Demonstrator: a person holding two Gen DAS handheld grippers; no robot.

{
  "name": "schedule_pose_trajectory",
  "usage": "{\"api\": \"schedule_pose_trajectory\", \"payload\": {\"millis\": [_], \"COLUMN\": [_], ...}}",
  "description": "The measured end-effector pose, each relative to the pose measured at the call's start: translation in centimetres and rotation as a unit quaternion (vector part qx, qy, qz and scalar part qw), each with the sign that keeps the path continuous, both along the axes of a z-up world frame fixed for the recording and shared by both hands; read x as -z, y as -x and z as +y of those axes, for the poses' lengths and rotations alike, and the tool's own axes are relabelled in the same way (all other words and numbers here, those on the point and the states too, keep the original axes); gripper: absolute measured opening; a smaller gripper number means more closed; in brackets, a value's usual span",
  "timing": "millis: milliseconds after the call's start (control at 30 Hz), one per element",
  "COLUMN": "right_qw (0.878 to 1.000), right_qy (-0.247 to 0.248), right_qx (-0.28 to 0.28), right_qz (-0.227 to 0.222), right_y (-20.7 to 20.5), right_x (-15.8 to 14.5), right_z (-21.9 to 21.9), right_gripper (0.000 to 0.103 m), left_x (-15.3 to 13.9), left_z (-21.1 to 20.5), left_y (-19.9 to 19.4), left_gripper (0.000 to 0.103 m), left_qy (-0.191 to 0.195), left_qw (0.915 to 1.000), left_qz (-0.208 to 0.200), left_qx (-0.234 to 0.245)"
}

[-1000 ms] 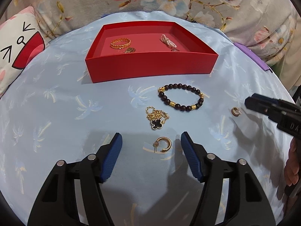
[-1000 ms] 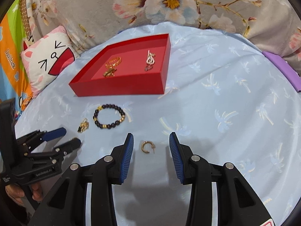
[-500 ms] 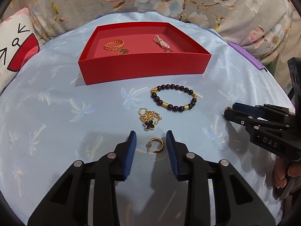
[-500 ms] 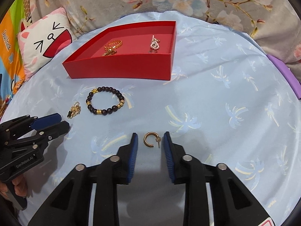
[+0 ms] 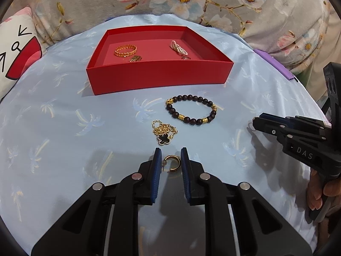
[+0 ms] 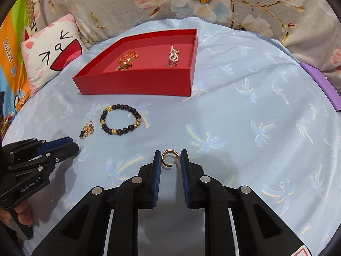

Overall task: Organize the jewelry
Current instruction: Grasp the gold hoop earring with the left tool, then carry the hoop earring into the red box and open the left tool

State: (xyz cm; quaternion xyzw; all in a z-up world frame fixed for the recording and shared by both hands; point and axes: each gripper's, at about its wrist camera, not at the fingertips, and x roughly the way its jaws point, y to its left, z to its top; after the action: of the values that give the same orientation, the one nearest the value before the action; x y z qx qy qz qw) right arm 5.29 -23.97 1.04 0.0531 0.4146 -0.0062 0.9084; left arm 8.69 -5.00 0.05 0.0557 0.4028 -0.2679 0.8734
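Both pairs of fingers have narrowed since one second ago, each around its own gold hoop earring, so I judge two pickups are now near the pinch.

On my left side, the left hoop earring (image 5: 172,163) lies on the blue cloth (image 5: 64,128) between the blue pads (image 5: 157,166). The left gripper (image 5: 170,160) is only a little spread — the pads stand just beside the hoop, and I cannot tell if they touch it already.

The right gripper (image 6: 170,160) is the same: slightly spread around the right hoop earring (image 6: 167,159), whose post is very near the right pad, but contact is not clear to me. Neither earring looks lifted.

Farther out, the clover necklace (image 5: 163,133) and the beaded bracelet (image 5: 191,112) wait on the cloth, near each other. Behind them stands the red tray (image 5: 159,76), which already holds a gold bangle (image 5: 125,50) and a pearl piece (image 5: 178,47) — so I think the task is about half done.
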Motion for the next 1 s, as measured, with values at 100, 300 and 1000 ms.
{"api": "schedule_pose_trajectory", "payload": {"millis": [100, 300, 1000], "right_qw": [1.0, 0.998, 0.998], "right_qy": [-0.015, -0.03, -0.016], "right_qx": [-0.002, -0.028, -0.041], "right_qz": [-0.016, -0.038, -0.043], "right_y": [0.3, -0.9, -18.9], "right_x": [-1.4, -4.6, -7.4], "right_z": [-0.3, -0.4, 2.2], "right_gripper": [0.017, 0.017, 0.017], "left_x": [-1.5, -5.9, -7.8], "left_z": [0.6, 1.4, -2.0], "left_y": [0.2, -1.6, -17.3], "left_gripper": [0.018, 0.018, 0.018], "left_qy": [0.013, 0.029, -0.012], "left_qw": [0.9999, 0.9987, 0.9938], "left_qz": [-0.009, -0.041, -0.091], "left_qx": [-0.001, 0.005, -0.062]}}
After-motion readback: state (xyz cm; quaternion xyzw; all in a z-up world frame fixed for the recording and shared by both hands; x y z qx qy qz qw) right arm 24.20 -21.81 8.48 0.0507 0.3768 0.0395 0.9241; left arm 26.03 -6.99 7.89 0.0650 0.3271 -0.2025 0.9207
